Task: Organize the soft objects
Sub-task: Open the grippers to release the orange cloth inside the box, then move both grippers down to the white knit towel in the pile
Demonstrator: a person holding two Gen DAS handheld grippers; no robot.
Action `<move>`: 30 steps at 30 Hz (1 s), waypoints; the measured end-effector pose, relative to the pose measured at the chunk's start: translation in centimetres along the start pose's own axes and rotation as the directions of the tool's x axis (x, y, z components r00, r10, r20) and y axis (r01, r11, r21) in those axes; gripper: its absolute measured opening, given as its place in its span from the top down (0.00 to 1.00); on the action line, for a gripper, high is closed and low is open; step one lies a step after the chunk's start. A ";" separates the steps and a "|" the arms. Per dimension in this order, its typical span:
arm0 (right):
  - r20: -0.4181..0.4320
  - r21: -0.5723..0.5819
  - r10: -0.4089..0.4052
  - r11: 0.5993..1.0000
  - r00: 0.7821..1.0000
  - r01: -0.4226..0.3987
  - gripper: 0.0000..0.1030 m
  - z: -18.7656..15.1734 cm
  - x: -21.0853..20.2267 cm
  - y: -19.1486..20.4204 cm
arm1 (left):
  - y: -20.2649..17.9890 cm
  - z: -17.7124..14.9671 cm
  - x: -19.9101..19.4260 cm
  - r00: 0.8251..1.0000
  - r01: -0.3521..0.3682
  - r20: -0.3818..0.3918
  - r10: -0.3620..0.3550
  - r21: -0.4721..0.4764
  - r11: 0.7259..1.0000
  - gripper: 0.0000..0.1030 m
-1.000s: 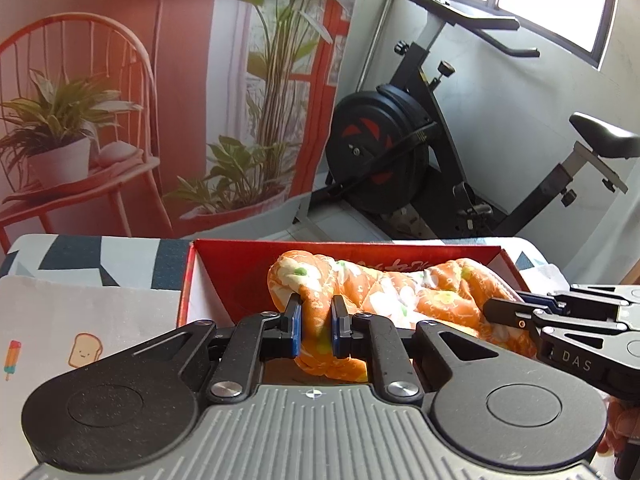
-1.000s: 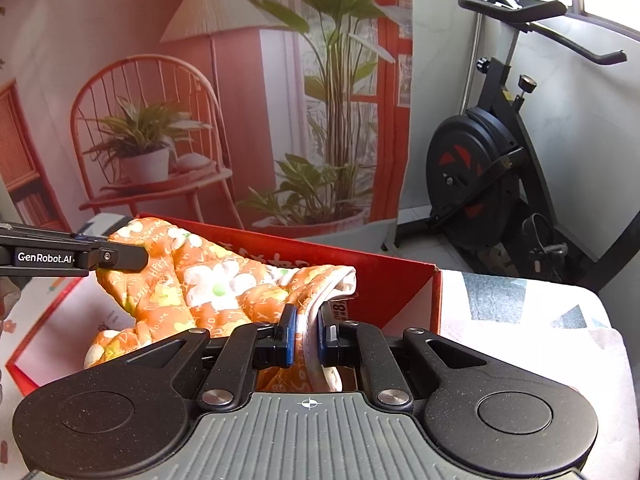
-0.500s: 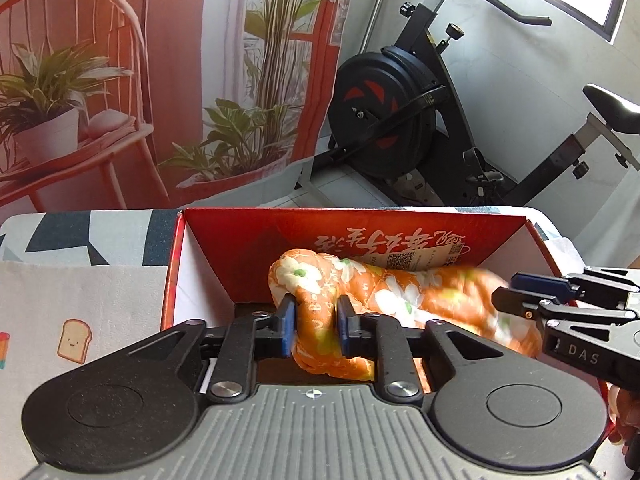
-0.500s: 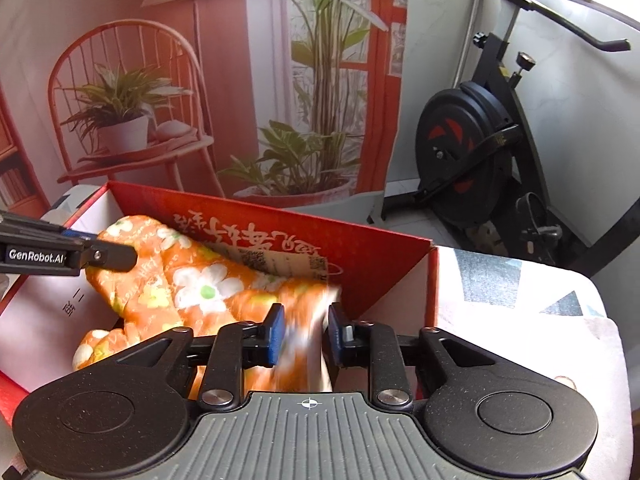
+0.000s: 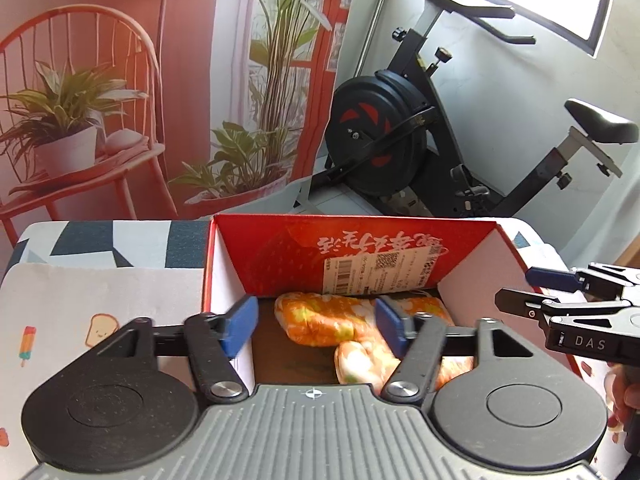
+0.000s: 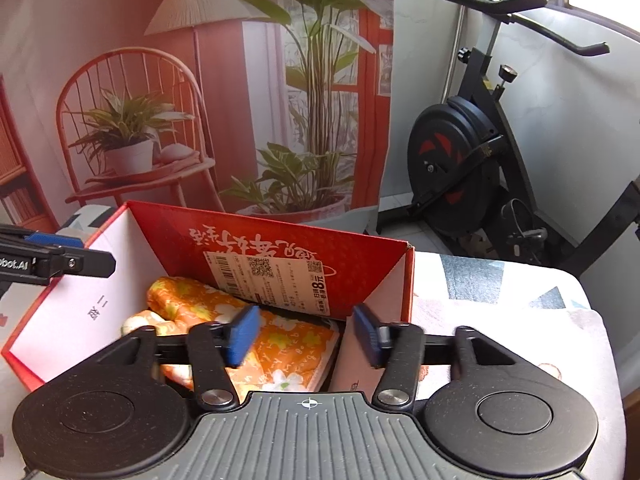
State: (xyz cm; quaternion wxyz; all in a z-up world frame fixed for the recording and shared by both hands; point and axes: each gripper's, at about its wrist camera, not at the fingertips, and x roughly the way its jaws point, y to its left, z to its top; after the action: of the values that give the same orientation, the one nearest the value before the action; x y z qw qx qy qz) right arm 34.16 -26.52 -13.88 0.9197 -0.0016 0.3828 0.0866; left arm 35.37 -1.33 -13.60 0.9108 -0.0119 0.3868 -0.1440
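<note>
An orange flowered cloth (image 5: 332, 322) lies loose on the bottom of an open red cardboard box (image 5: 360, 256). It also shows in the right wrist view (image 6: 280, 344), inside the same box (image 6: 360, 276). My left gripper (image 5: 314, 324) is open and empty above the box's near left part. My right gripper (image 6: 305, 334) is open and empty above the box's near right part. Each gripper shows at the edge of the other's view: the right one (image 5: 532, 292) in the left wrist view, the left one (image 6: 72, 264) in the right wrist view.
The box stands on a table with a patterned cloth (image 5: 80, 304). Behind the table hangs a printed backdrop (image 5: 160, 100) with a chair and plants, and an exercise bike (image 5: 400, 140) stands to its right.
Both grippers held the orange cloth above the box, lowered it in, then opened. The cloth now lies on the box bottom and both grippers have drawn back up.
</note>
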 end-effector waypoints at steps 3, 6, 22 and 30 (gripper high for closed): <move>0.013 0.021 -0.007 1.000 1.000 0.007 0.13 -0.4 -1.5 0.2 | 0.0 -0.9 -1.7 1.000 -0.019 0.018 0.019 -0.004 1.000 0.04; 0.031 0.053 -0.003 0.999 1.000 0.002 0.01 -0.9 -3.1 0.3 | 0.1 -2.0 -3.4 0.999 -0.028 0.029 0.029 -0.020 0.999 0.03; 0.056 0.102 0.042 0.994 0.998 -0.048 0.01 -9.1 -9.8 2.2 | -0.7 -11.1 -9.2 0.998 -0.006 -0.058 0.007 0.025 1.000 0.03; -0.001 0.111 0.040 0.993 0.999 -0.039 0.01 -14.5 -10.4 3.0 | -0.5 -15.0 -9.5 0.996 0.008 -0.090 -0.010 -0.026 1.000 0.03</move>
State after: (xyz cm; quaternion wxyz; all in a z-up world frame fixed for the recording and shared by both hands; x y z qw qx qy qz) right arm 16.25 -26.22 -16.59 0.9159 0.0571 0.3885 0.0833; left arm 18.33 2.11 -17.38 0.8915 -0.0187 0.4293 -0.1434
